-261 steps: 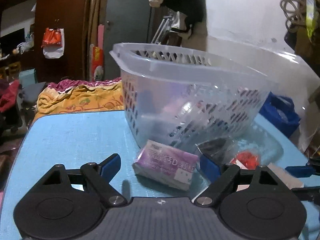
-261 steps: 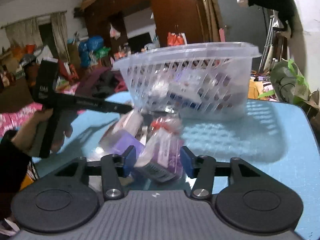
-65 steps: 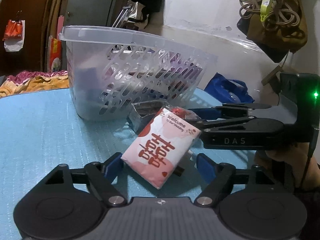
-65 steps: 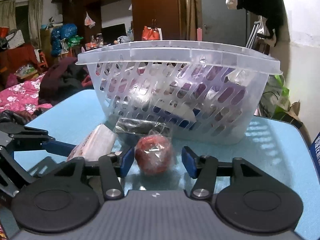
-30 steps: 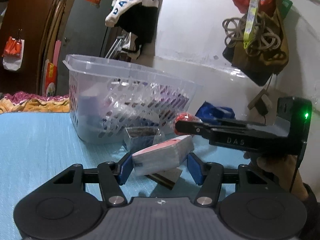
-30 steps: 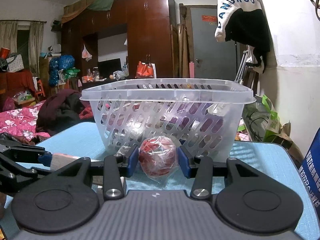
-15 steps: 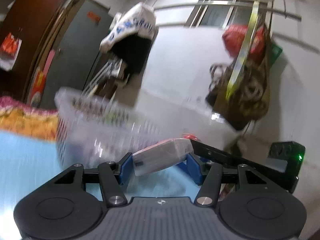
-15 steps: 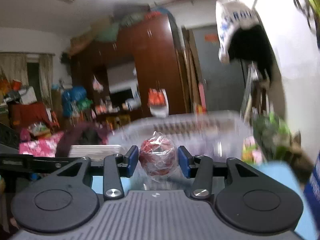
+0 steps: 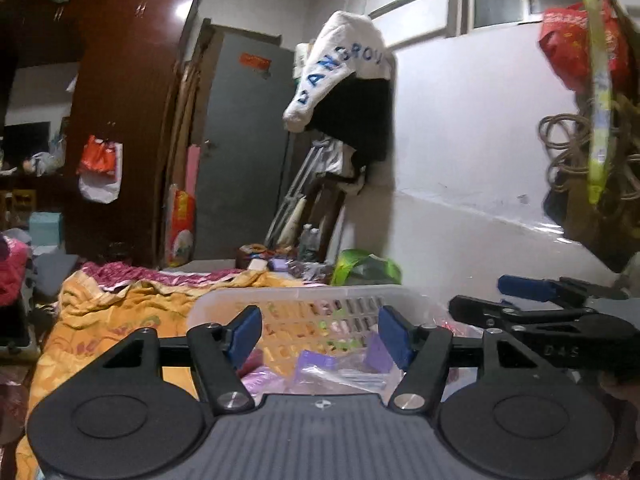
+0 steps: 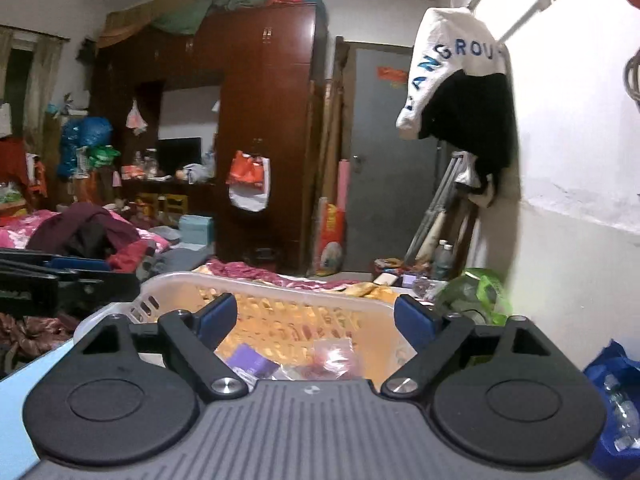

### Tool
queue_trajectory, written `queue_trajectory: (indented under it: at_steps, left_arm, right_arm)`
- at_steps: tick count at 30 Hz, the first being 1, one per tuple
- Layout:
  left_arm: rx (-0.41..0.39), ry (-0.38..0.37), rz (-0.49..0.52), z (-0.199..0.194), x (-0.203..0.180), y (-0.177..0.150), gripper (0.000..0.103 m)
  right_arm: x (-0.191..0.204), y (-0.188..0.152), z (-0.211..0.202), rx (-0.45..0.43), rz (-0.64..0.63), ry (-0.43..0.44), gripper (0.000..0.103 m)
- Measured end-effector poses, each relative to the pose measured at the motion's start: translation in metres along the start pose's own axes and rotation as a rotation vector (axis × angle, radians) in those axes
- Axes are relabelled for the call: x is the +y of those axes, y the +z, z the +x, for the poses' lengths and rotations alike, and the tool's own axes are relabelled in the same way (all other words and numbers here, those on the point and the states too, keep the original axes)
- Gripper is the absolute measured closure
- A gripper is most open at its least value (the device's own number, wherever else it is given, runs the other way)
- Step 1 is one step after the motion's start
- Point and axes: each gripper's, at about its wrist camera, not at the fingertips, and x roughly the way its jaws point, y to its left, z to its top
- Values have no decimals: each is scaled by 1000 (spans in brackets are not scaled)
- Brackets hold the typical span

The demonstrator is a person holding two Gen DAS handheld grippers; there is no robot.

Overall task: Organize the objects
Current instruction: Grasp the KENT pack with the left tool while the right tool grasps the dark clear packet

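Observation:
The clear slotted plastic basket (image 9: pixel 280 294) sits below both grippers; it also shows in the right wrist view (image 10: pixel 180 280). My left gripper (image 9: pixel 320 334) is open and empty above the basket. Purple packets (image 9: pixel 316 364) and clear bags lie inside under it. My right gripper (image 10: pixel 316 318) is open and empty above the basket. A red item in clear wrap (image 10: pixel 330 358) and a purple packet (image 10: pixel 250 360) lie inside below it. The right gripper also shows in the left wrist view (image 9: pixel 532 292), and the left gripper shows in the right wrist view (image 10: pixel 72 268).
A blue table edge (image 10: pixel 16 396) shows at lower left. A blue bag (image 10: pixel 616 400) sits at lower right. An orange blanket (image 9: pixel 120 312) lies behind the basket. A white wall (image 9: pixel 460 200) with hanging clothes and bags stands on the right.
Both grippers rose over the basket and opened. The red-and-white packet left my left gripper and the red wrapped item left my right gripper; the red item now lies in the basket.

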Motion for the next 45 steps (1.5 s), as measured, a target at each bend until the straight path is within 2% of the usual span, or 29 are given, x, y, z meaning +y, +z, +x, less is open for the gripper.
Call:
queue_trajectory:
  at_steps: [3, 5, 6, 9, 11, 13, 16, 20, 21, 24, 26, 28, 32, 37, 43, 45]
  left_arm:
    - [-21, 16, 26, -24, -9, -10, 23]
    - [-17, -15, 103, -44, -22, -28, 14]
    - [12, -39, 163, -51, -31, -42, 10]
    - [138, -45, 307, -53, -50, -82, 10]
    - [228, -40, 366, -41, -57, -106, 10]
    - [257, -47, 382, -31, -60, -116, 11]
    - [294, -76, 364, -15, -66, -122, 11]
    - [326, -49, 364, 2, -73, -127, 11]
    - [335, -51, 347, 5, -71, -128, 13]
    - [376, -89, 265, 9, -59, -131, 33]
    - [361, -102, 217, 4, -48, -132, 34]
    - [330, -83, 197, -7, -38, -132, 34]
    - [265, -57, 107, -31, -5, -128, 34]
    - [249, -22, 31, -42, 31, -126, 34]
    - [233, -40, -35, -44, 49, -126, 34]
    - [228, -61, -60, -44, 54, -126, 34]
  right_arm:
    - [-5, -1, -22, 7, 62, 69, 9]
    - [-7, -6, -42, -3, 64, 81, 0]
    - [-6, -12, -53, -9, 49, 87, 0]
    - [-9, -32, -65, 26, 52, 85, 0]
    - [-14, -50, -65, 84, 83, 110, 0]
    - [-18, -67, -60, 134, 110, 117, 0]
    - [-23, -81, -47, 163, 136, 85, 0]
    - [-27, -82, -34, 197, 186, 88, 0]
    - [-25, -85, -33, 203, 180, 81, 0]
    - [-16, -90, -31, 220, 165, 55, 0]
    - [-9, -97, -28, 232, 166, 57, 0]
    - [-2, -101, -24, 246, 177, 71, 0]
    - [24, -106, -5, 301, 120, 101, 0]
    - [52, -111, 17, 335, 116, 162, 0]
    - [63, -112, 29, 356, 141, 125, 0]
    - [61, -113, 29, 371, 140, 99, 11]
